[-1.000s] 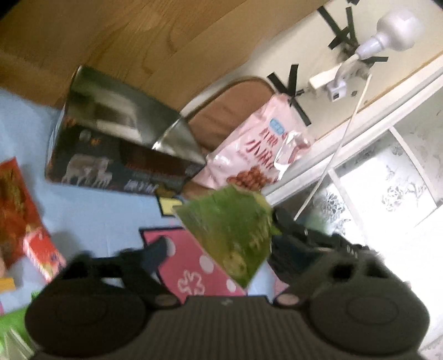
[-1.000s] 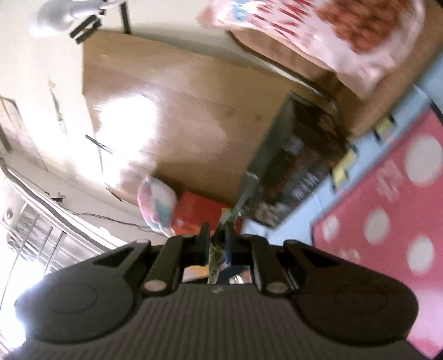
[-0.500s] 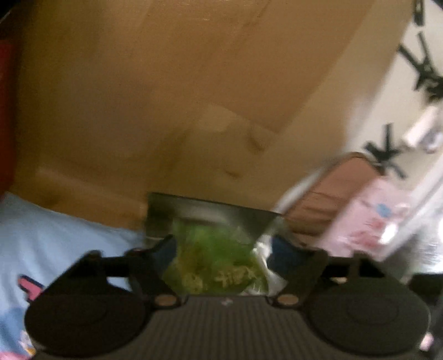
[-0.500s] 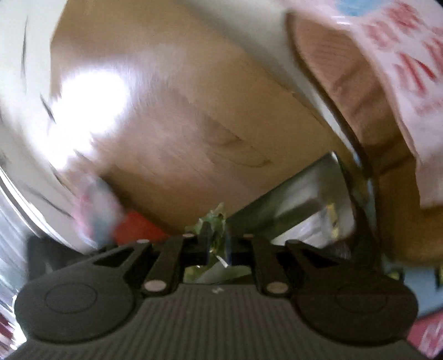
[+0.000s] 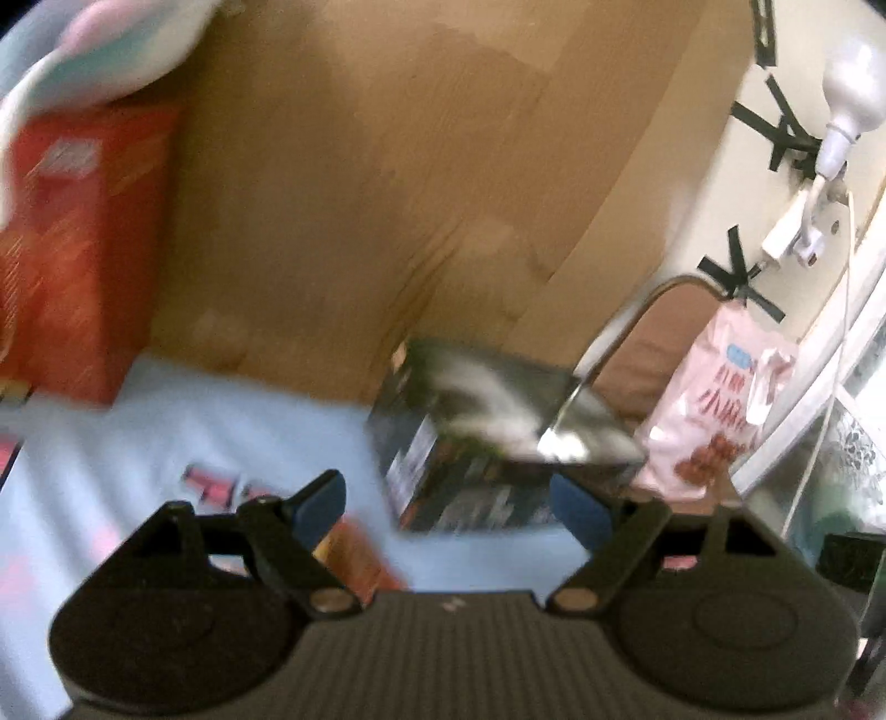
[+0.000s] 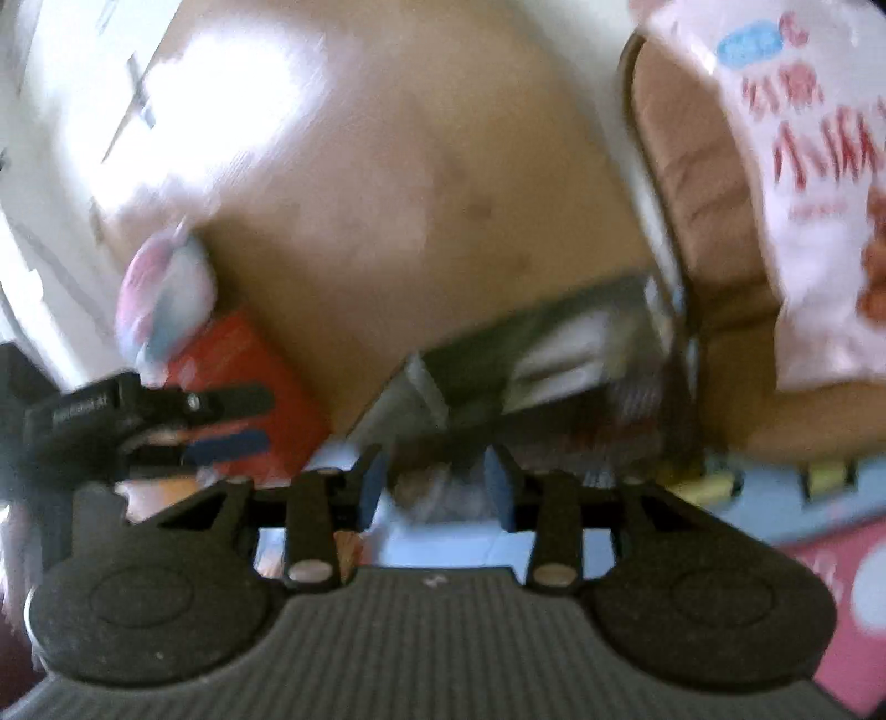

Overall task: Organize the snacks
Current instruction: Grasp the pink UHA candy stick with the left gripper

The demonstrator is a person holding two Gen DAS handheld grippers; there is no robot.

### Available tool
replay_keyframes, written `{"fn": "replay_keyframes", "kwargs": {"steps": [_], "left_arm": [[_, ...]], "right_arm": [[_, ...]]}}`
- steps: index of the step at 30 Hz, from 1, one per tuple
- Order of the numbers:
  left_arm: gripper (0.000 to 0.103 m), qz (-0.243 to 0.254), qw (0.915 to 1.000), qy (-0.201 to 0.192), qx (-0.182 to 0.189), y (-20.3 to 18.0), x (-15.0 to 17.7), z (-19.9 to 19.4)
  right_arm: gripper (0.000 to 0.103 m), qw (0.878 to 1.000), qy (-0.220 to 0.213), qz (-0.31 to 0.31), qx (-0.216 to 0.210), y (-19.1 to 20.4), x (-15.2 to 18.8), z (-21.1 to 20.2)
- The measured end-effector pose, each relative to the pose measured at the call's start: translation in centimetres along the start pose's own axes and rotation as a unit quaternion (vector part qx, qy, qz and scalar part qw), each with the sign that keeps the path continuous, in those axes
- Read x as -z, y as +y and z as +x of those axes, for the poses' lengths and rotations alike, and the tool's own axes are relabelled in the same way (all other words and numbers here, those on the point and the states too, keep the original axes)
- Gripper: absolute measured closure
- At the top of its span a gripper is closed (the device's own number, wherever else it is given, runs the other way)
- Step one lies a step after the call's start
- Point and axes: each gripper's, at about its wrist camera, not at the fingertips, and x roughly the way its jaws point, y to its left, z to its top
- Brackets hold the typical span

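- Two handheld grippers in view, both above a light blue cloth (image 5: 232, 421) with pink patterned patches.
- Left gripper (image 5: 451, 509): jaws spread wide, nothing between the blue pads (image 5: 318, 507); no contact with any item.
- Right gripper (image 6: 434, 490): jaws opening, partly apart; blurred pale shapes visible in the gap, not pressed by either pad; nothing gripped.
- Left gripper also visible from the right wrist view (image 6: 230, 421), at the left edge, in front of the red box, fingers apart.
- Dark open-topped box (image 5: 493, 437) with a shiny silver inner lining, standing on the blue cloth straight ahead of both grippers; same box in the right wrist view (image 6: 542, 376). Contents unreadable through motion blur; traces of green near the rim, not identifiable.
- Pink snack bag (image 5: 720, 410) with red lettering and a blue label, leaning to the right of the dark box against a brown chair back (image 5: 659, 338); same bag at upper right of the right wrist view (image 6: 808, 183).
- Red box (image 5: 83, 249) standing upright at far left on the cloth, a pale pink-and-blue bag (image 5: 111, 50) on top of it; both repeated in the right wrist view (image 6: 243, 387) (image 6: 166, 299).
- Small orange packet (image 5: 360, 559) lying on the cloth just beside the left finger, heavily blurred.
- Wooden panel (image 5: 387, 194) behind the boxes.
- White bulb lamp (image 5: 847, 88) and black tape strips on the wall at upper right.
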Motion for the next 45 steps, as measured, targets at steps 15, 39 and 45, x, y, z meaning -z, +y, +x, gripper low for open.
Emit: {"fn": "replay_keyframes", "kwargs": {"steps": [15,39,45], "left_arm": [[0.044,-0.008,0.9953,0.095,0.020,-0.1,4.2,4.8],[0.048,0.028,0.9901,0.134,0.032,-5.6,7.9,5.3],[0.048,0.009,0.9950,0.084,0.054,-5.7,4.5,3.5]], "right_arm": [[0.076,0.965,0.121,-0.228,0.053,6.1,6.6,0.7],[0.071,0.970,0.042,-0.187,0.151,2.0,7.0,-2.7],[0.071,0.972,0.000,-0.183,0.146,2.6,5.2,-3.4]]}}
